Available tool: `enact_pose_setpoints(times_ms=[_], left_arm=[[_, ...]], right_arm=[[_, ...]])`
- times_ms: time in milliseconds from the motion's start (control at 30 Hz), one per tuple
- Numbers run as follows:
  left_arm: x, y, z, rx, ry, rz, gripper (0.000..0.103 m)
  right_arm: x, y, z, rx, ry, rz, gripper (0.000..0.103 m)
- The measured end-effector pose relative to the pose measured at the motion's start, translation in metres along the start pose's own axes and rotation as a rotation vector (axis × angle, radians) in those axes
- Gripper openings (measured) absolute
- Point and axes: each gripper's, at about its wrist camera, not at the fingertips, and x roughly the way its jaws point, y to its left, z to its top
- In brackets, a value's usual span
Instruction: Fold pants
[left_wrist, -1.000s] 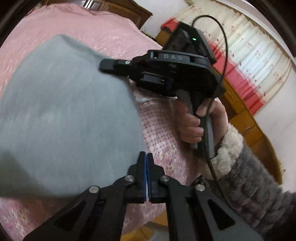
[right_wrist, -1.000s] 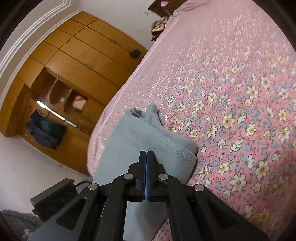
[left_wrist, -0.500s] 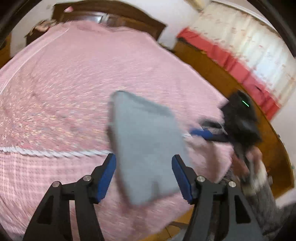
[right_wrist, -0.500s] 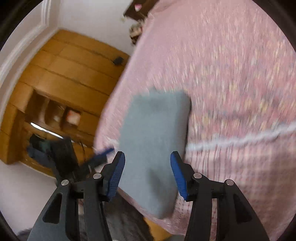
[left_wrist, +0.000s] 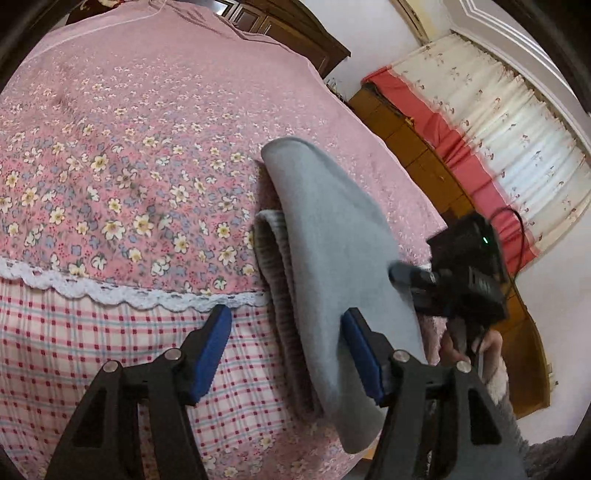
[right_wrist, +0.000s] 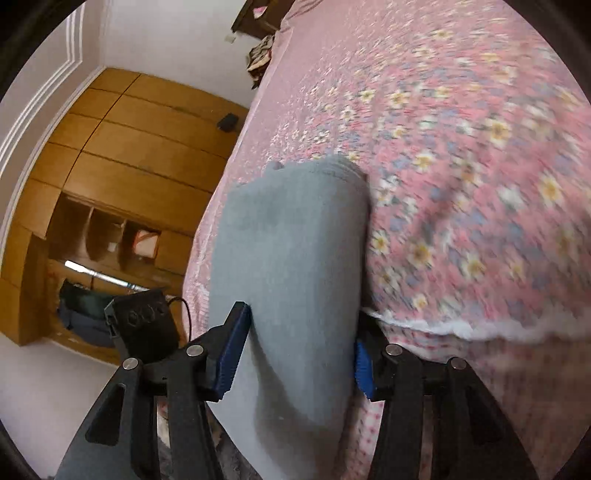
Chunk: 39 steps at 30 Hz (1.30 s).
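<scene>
Grey-blue pants (left_wrist: 332, 266) lie on a pink bedspread (left_wrist: 129, 147) dotted with yellow, white and blue flowers, edged by white lace (left_wrist: 110, 291) above a red, white and pale-blue check, with red-and-white flowered curtains (left_wrist: 498, 147) and orange-brown wooden cupboards (right_wrist: 129, 155) beyond.

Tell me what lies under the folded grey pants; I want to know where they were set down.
The folded grey pants lie on the pink floral bedspread, across its white lace trim and onto the checked border. Their own lower layers show at the left edge; the fabric directly beneath is covered.
</scene>
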Motion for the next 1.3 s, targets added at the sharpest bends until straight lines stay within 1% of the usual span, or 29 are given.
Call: enact_pose_setpoints(times_ms=[67,133,167,200,267,300,400,433,500,600,800,867,933,1033,1200,1267,1300], left_arm=[[0.006,-0.004,0.002,0.002,-0.004,0.004,0.066],[0.013,-0.017,-0.007,0.002,-0.007,0.003,0.066],[0.020,-0.030,-0.009,0.003,-0.009,0.004,0.066],[0.017,-0.025,-0.011,0.004,-0.011,0.004,0.066],[0.023,-0.026,-0.015,0.008,-0.014,0.008,0.066],[0.023,-0.028,-0.016,0.010,-0.014,0.010,0.066],[0.020,-0.031,-0.014,0.005,-0.017,0.006,0.066],[0.021,-0.030,-0.014,0.003,-0.018,0.005,0.066],[0.020,-0.030,-0.012,0.002,-0.020,0.002,0.066],[0.023,-0.030,-0.012,0.003,-0.020,0.002,0.067],[0.019,-0.030,-0.013,0.004,-0.027,0.000,0.067],[0.019,-0.030,-0.014,0.003,-0.029,-0.002,0.067],[0.019,-0.031,-0.015,0.004,-0.031,-0.003,0.067],[0.017,-0.031,-0.016,0.005,-0.036,-0.005,0.067],[0.014,-0.033,-0.019,0.010,-0.038,-0.020,0.067],[0.012,-0.033,-0.020,0.016,-0.038,-0.020,0.068],[0.012,-0.035,-0.021,0.022,-0.037,-0.019,0.068]], right_arm=[[0.002,0.004,-0.002,-0.026,0.037,0.000,0.052],[0.010,-0.001,-0.005,-0.045,0.060,0.030,0.052],[0.008,-0.002,-0.007,-0.050,0.051,0.039,0.051],[0.008,-0.005,-0.008,-0.044,0.044,0.047,0.049],[0.009,-0.017,-0.003,0.015,0.048,0.086,0.047],[0.014,-0.021,0.005,0.053,0.064,0.115,0.047],[0.026,-0.025,0.019,0.092,0.112,0.127,0.042],[0.025,-0.026,0.019,0.090,0.113,0.124,0.041],[0.026,-0.025,0.015,0.076,0.085,0.112,0.034],[0.022,-0.023,0.005,0.058,0.012,0.114,0.030],[0.006,-0.012,-0.022,0.066,-0.134,0.079,0.026],[0.000,-0.004,-0.026,0.059,-0.156,0.069,0.025],[-0.004,0.010,-0.028,0.017,-0.169,0.034,0.024],[-0.008,0.023,-0.025,-0.027,-0.135,0.003,0.024],[-0.016,0.041,0.000,-0.110,0.014,-0.060,0.023],[-0.022,0.042,0.010,-0.118,0.054,-0.080,0.023],[-0.028,0.042,0.017,-0.114,0.077,-0.075,0.023]])
